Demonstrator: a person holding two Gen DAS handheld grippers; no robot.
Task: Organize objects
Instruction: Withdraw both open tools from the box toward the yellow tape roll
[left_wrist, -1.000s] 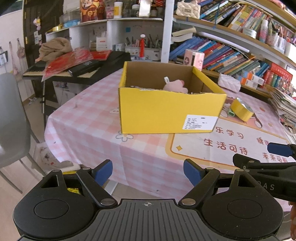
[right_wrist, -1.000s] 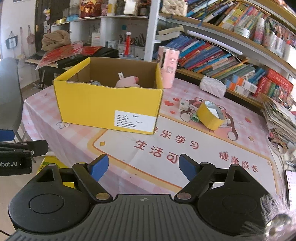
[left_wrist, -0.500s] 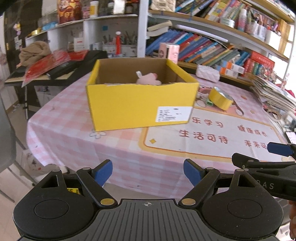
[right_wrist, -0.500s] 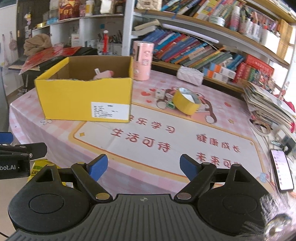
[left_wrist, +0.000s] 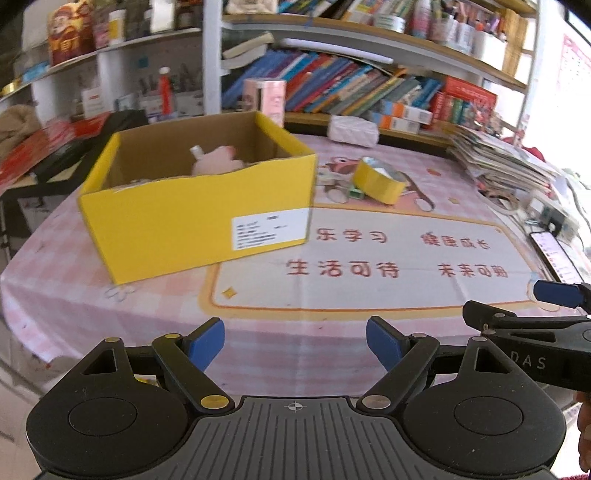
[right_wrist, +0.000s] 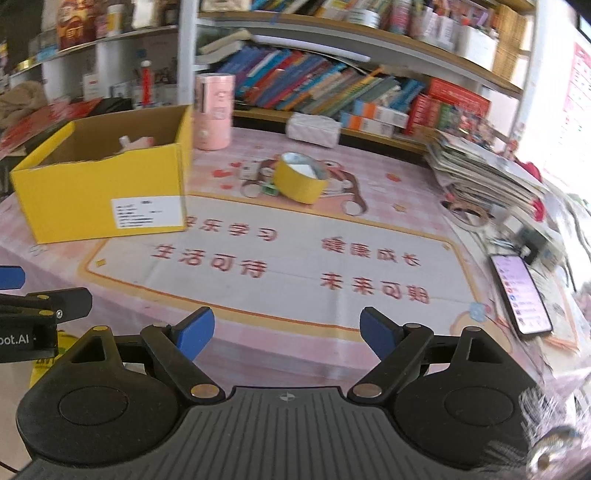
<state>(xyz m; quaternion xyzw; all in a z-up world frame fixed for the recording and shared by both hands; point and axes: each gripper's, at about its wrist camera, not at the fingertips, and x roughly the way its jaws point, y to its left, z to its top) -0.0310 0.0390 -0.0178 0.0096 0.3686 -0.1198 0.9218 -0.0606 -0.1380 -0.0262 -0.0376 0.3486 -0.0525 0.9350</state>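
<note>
The left gripper (left_wrist: 295, 341) hangs over the near edge of the counter (left_wrist: 295, 343), its blue-tipped fingers (left_wrist: 207, 341) spread wide with nothing between them. Beside it, the right gripper (right_wrist: 286, 332) is likewise spread and empty above the same near edge; its tip shows at the right border of the left wrist view.

Ahead of the left gripper and toward the counter's left side sits an open yellow cardboard box (left_wrist: 192, 225), a white label on its near wall and a pink plush toy (left_wrist: 216, 162) lying inside. From the right gripper the box (right_wrist: 99, 195) lies well apart, ahead and to the left.

A yellow tape roll (right_wrist: 301, 181) rests on its side near the middle of the counter's far half, straight ahead of the right gripper and to the right of the box, with a few small items just beside it that are too small to tell. A pink cylindrical container (right_wrist: 214, 110) stands upright behind the box's far right corner. A white quilted pouch (right_wrist: 314, 127) lies at the far edge, a stack of magazines (right_wrist: 484, 173) toward the far right corner, and a lit phone (right_wrist: 519, 291) along the right edge. Crowded bookshelves (right_wrist: 332, 85) rise behind the counter.
</note>
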